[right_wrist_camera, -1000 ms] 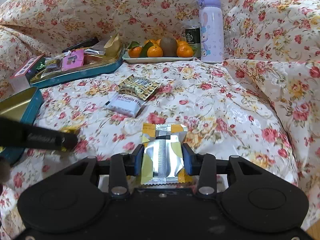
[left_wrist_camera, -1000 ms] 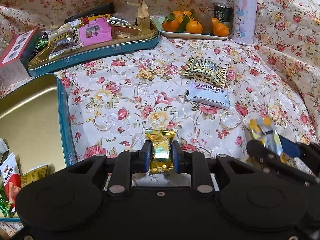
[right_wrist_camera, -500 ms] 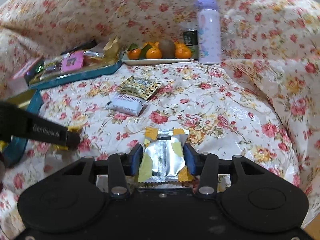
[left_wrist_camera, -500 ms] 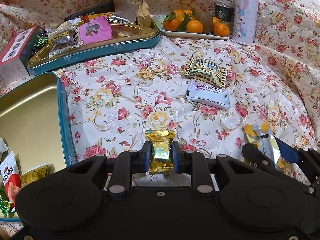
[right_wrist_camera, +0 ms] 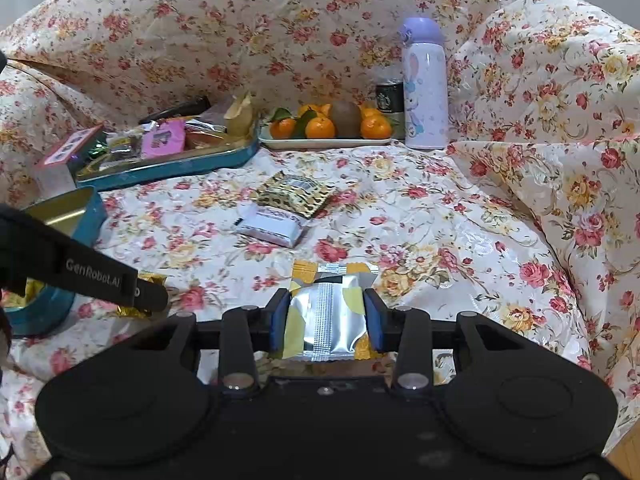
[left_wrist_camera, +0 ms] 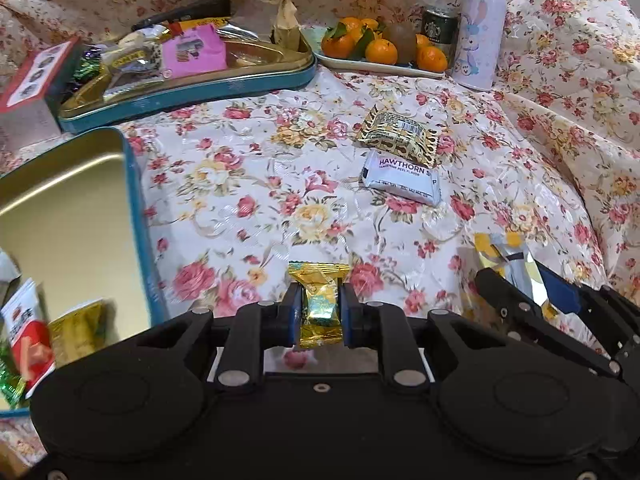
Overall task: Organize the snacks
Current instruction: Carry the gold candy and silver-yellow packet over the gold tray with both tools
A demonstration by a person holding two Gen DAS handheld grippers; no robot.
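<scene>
- Gold-foil candy (left_wrist_camera: 320, 309) clamped between the left gripper (left_wrist_camera: 320, 314) fingers, held just above the floral cloth (left_wrist_camera: 248, 184), near the right wall of the open teal tin (left_wrist_camera: 138, 216).
- Silver-and-yellow snack packet (right_wrist_camera: 326, 314) clamped in the right gripper (right_wrist_camera: 326, 320), seam side up, low over the cloth.
- Change over the last second: small. Both grips unchanged; in the left view the right gripper and its packet have slid a bit lower and closer, and the tin looks slightly nearer. Reads as both hands carrying their pieces leftward.
- Tin already holds a red-white packet (left_wrist_camera: 26, 332) and a gold one at its near end; most of the floor is bare.
- Judgement: transport step, drop into the tin likely next; left candy is closest.
- Still loose on the cloth: white HAWTHORN bar (left_wrist_camera: 402, 178) with a gold-patterned packet (left_wrist_camera: 396, 132) touching its far edge.
- Further back: tin lid (left_wrist_camera: 188, 80) piled with snacks, plate of oranges (left_wrist_camera: 380, 65), lilac flask (left_wrist_camera: 480, 28).
</scene>
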